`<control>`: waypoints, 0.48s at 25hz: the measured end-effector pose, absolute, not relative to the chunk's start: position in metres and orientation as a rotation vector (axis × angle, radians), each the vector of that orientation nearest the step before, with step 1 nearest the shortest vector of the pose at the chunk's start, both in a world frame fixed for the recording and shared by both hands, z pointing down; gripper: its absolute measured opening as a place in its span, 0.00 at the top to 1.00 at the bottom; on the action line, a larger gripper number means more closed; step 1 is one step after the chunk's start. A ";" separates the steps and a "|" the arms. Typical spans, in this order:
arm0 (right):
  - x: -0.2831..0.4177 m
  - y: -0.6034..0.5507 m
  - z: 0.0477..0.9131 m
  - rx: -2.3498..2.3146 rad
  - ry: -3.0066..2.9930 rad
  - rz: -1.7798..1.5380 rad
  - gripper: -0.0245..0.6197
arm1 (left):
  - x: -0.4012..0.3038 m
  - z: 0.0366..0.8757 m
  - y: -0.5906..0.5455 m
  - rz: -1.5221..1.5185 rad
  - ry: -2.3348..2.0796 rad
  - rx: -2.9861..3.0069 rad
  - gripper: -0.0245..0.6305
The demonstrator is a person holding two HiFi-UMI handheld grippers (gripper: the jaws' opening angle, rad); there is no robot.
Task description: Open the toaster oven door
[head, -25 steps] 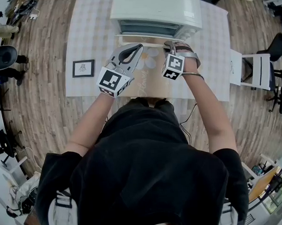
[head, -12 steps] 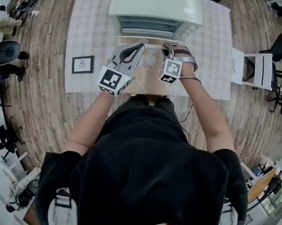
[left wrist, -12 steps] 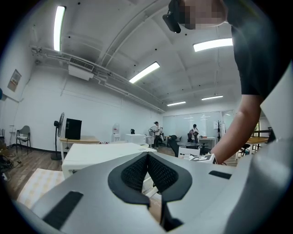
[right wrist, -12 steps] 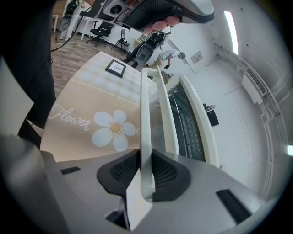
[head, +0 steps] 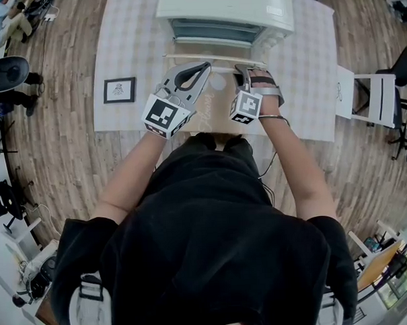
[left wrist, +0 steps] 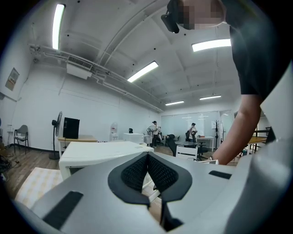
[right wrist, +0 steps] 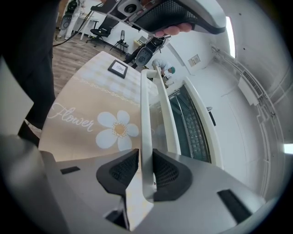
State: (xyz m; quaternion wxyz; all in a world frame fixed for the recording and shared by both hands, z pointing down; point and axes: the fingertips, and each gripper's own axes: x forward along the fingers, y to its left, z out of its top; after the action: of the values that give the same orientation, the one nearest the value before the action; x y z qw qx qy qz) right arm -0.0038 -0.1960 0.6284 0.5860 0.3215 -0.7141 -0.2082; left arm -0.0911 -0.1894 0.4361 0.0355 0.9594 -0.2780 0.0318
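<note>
Closest to me, the grey right gripper (right wrist: 145,171) has the long white bar handle (right wrist: 146,119) of the toaster oven between its fingers. The ribbed black pads pinch the bar from both sides. That pinch has just slackened a touch, though I see no gap on either side. Compared with a second ago, this gripper has come towards me and a little lower, out from the toaster oven's front, and the handle has come with it.

The grey left gripper (head: 201,68) hangs level in front of the toaster oven's left half. Its fingers are pressed together on nothing and it takes no part in the pull.

Beyond the handle, the white-framed glass door (right wrist: 165,114) now leans out from the pale boxy toaster oven (head: 225,9). A wider strip of the wire rack shows behind it than before. Below the door lies the beige flower-print mat (right wrist: 91,128) on the checked-cloth worktop (head: 125,54).

I judge the door to be part open and swinging down on its lower hinge. The rest is a matter of following that arc down to the mat, and I watch that looser grip in case the bar slips.
</note>
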 end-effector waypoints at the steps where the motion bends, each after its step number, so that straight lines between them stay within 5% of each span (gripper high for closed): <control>1: -0.004 -0.195 0.629 0.753 -1.664 -0.491 0.81 | -0.091 0.438 -0.188 0.099 -0.851 2.947 0.94; 12: -0.008 -0.176 0.650 0.748 -1.673 -0.481 0.80 | -0.089 0.449 -0.182 0.122 -0.824 2.951 0.94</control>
State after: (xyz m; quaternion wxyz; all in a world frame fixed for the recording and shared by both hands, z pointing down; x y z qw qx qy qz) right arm -0.0079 -0.1762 0.6503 0.5840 0.3203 -0.7168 -0.2062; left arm -0.0893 -0.1820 0.4493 0.0378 0.9617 -0.2687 0.0396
